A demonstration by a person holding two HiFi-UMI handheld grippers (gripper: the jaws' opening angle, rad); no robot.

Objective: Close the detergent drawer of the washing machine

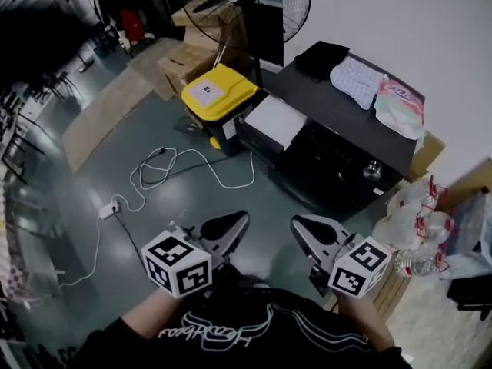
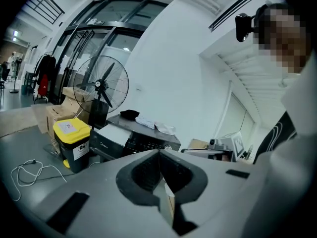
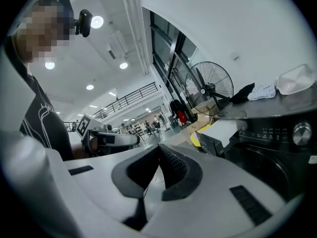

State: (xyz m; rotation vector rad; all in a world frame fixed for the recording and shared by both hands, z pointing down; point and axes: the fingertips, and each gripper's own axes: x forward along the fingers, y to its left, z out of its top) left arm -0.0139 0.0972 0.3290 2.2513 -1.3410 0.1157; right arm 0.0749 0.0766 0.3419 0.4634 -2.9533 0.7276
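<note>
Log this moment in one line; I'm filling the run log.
drawer: open | left gripper: shut, empty | right gripper: shut, empty | washer: not reached

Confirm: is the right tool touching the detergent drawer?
Apart. The head view shows a wide stretch of floor between the right tool and the open detergent drawer.

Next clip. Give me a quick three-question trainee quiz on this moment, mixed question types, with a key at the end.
1. True or false: the detergent drawer of the washing machine is already pushed fully in.
2. What stands on the floor next to the drawer? A) a yellow-lidded bin B) a red bucket C) a stool
3. Fill the gap: the left tongs and right tongs are both ___, with nothing between them.

Key: 1 false, it sticks out; 2 A; 3 shut.
</note>
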